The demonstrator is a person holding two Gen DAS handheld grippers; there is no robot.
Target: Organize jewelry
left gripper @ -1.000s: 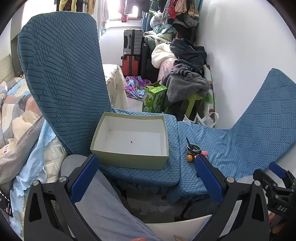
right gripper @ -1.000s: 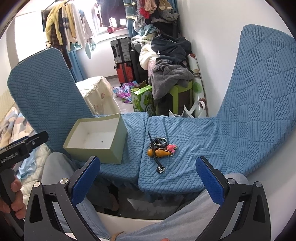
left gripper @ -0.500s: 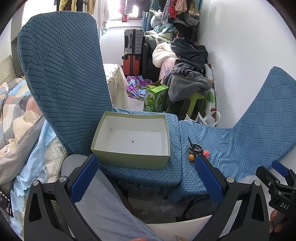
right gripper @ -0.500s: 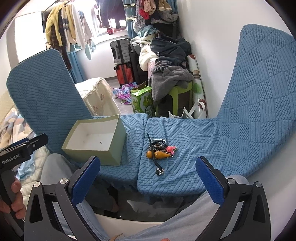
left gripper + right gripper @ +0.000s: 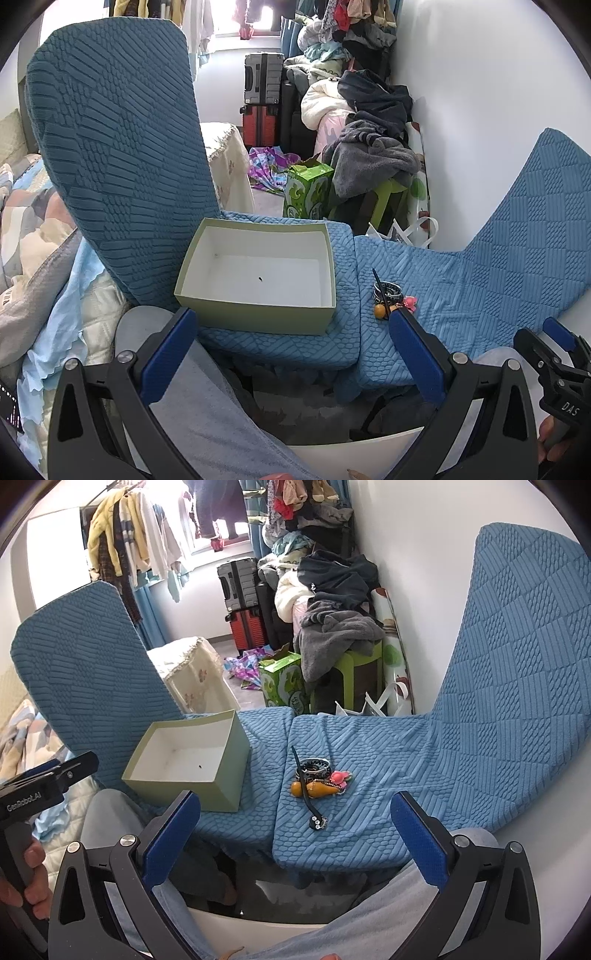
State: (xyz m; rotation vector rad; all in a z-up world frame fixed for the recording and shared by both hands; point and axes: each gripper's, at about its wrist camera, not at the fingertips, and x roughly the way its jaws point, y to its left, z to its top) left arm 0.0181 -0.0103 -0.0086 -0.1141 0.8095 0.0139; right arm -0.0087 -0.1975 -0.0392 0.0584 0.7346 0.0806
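A small pile of jewelry (image 5: pixel 319 779) lies on the right blue chair seat: a dark bracelet (image 5: pixel 314 766), an amber pendant (image 5: pixel 314 788), a pink flower piece (image 5: pixel 340 776) and a black cord (image 5: pixel 306 786). It also shows in the left wrist view (image 5: pixel 388 295). An open pale-green box (image 5: pixel 258 273), white inside and holding only a dark speck, sits on the left chair seat; it also shows in the right wrist view (image 5: pixel 188 760). My left gripper (image 5: pixel 291 325) is open and empty in front of the box. My right gripper (image 5: pixel 295 805) is open and empty in front of the jewelry.
Two blue-covered chairs (image 5: pixel 369 746) stand side by side with upright backs (image 5: pixel 110 147). My legs lie below the seats. Behind are a green carton (image 5: pixel 284 683), a stool piled with clothes (image 5: pixel 340 635), suitcases (image 5: pixel 243 602) and a white wall at the right.
Both views have shifted only slightly. The jewelry and the box have not moved. Both grippers stay open.
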